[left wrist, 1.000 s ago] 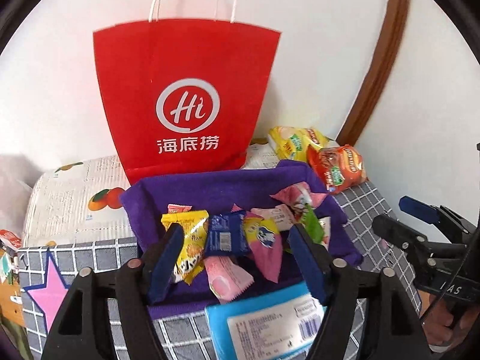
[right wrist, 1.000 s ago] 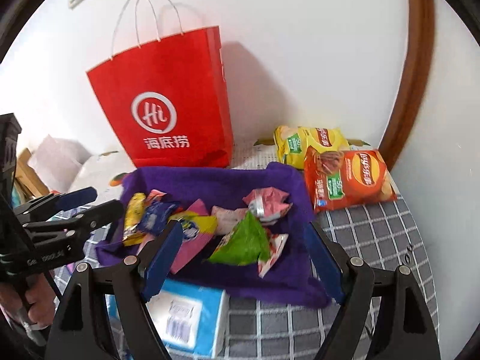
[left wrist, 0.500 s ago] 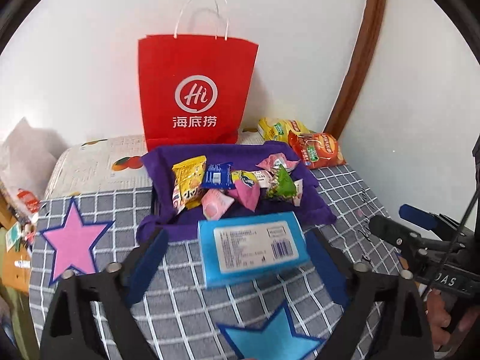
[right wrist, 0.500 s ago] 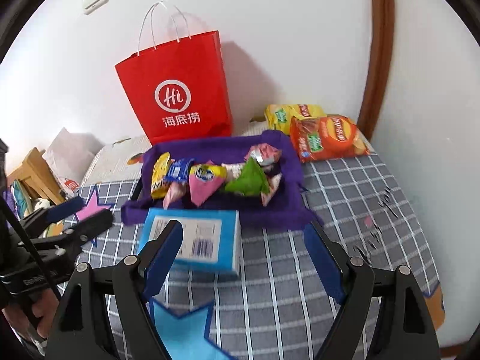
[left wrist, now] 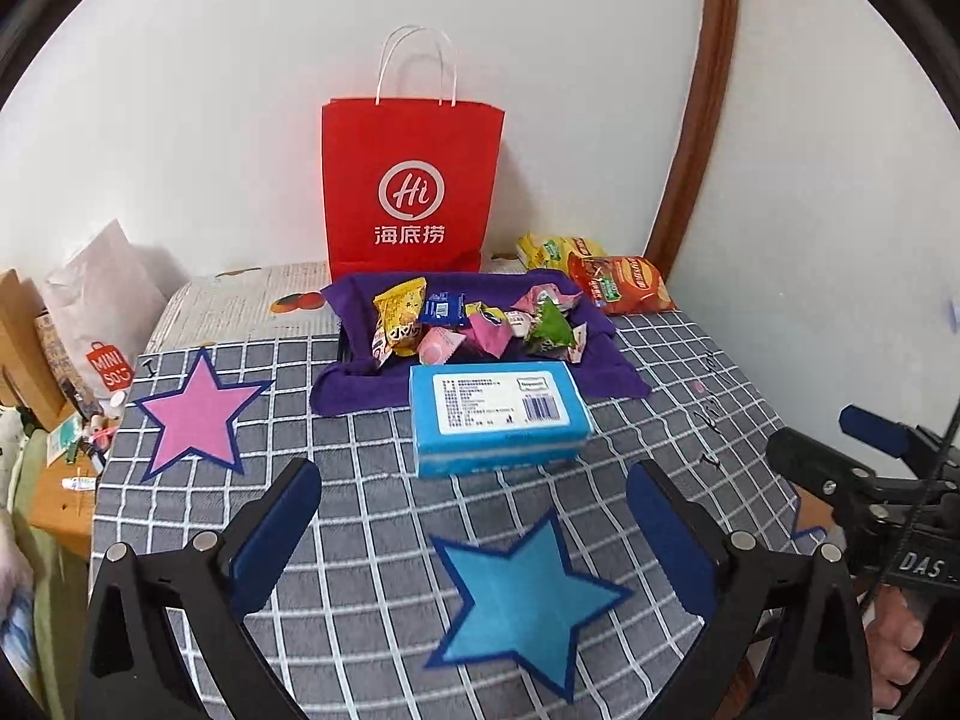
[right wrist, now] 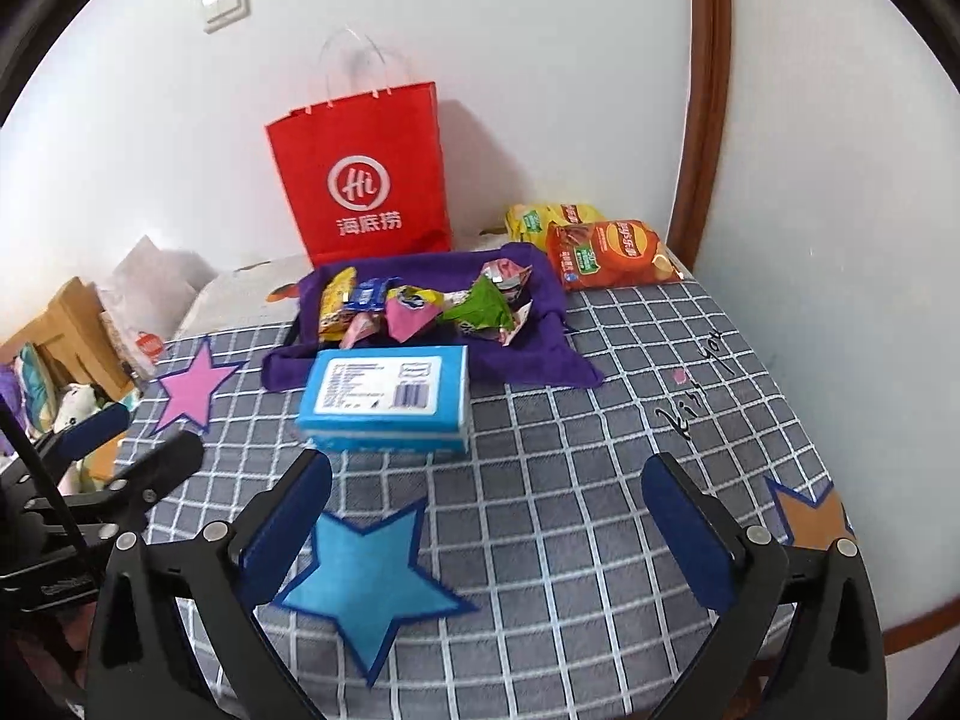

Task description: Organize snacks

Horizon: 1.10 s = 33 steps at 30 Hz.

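The heap of small bright foil-wrapped snack packets (left wrist: 474, 324) lies on a purple cloth-lined tray (left wrist: 360, 372) at twelve o'clock from both tongs, beyond a blue rectangular box with a white barcode label (left wrist: 498, 414). The left gripper (left wrist: 474, 534) and right gripper (right wrist: 489, 531) are opening wide, holding nothing, over the grey checked cloth (right wrist: 570, 450). A red paper bag (left wrist: 411, 186) reads "Hi".

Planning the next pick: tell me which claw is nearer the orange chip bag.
Right, likely. The orange chip bag lies ahead-right of the right claw; the left claw sits farther left. Both claws' jaws are opening, empty.
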Available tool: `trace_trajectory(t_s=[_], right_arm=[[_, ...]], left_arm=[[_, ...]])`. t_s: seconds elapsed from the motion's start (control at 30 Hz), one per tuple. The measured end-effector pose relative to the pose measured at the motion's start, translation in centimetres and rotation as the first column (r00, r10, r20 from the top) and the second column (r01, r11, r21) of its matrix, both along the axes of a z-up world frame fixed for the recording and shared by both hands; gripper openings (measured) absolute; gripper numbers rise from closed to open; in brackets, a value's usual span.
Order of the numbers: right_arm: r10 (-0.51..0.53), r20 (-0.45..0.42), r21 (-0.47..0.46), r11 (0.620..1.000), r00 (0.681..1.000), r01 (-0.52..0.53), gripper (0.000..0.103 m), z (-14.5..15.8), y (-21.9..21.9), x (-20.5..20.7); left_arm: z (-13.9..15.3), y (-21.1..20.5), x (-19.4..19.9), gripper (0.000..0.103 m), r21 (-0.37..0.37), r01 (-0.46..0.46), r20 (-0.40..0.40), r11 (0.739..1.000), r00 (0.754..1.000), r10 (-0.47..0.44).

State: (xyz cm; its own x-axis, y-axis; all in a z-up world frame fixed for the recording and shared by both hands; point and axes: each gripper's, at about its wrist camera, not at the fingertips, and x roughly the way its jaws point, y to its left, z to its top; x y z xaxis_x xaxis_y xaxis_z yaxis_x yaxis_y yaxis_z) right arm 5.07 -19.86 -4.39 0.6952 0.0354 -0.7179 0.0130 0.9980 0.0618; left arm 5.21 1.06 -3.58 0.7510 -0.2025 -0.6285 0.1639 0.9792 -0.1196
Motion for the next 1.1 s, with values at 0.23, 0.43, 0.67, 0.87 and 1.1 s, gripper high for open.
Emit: trace_trajectory(t_s=[0.23, 0.43, 0.67, 0.87, 1.1], right_arm=[[0.022, 0.062, -0.002, 1.000, 0.998, -0.022, 0.102, 2.0, 0.4, -4.6], [0.035, 0.092, 0.004, 0.999, 0.995, -0.035, 0.102, 2.8, 0.4, -6.4], [0.019, 0.102, 0.008, 1.000, 0.995, -0.020, 0.102, 2.9, 0.0, -6.8], [0.013, 0.099, 0.012, 1.000, 0.995, -0.014, 0.102, 2.7, -0.2, -7.0], [0.007, 0.101, 0.014, 1.000, 0.995, -0.008, 0.102, 2.6, -0.4, -7.1]], left_arm=[[1.4, -0.2, -3.5, 0.103, 0.020, -0.021, 0.038, 1.000, 0.999, 0.021], [2.1, -0.6, -4.9, 0.103, 0.023, -0.025, 0.054, 0.999, 0.998, 0.024], [2.6, -0.9, -5.5, 0.103, 0.037, -0.028, 0.069, 0.999, 0.997, 0.026], [2.8, -1.1, -5.7, 0.103, 0.041, -0.020, 0.073, 0.999, 0.997, 0.017], [2.8, -1.2, -5.9, 0.103, 0.040, -0.017, 0.075, 0.999, 0.997, 0.014]])
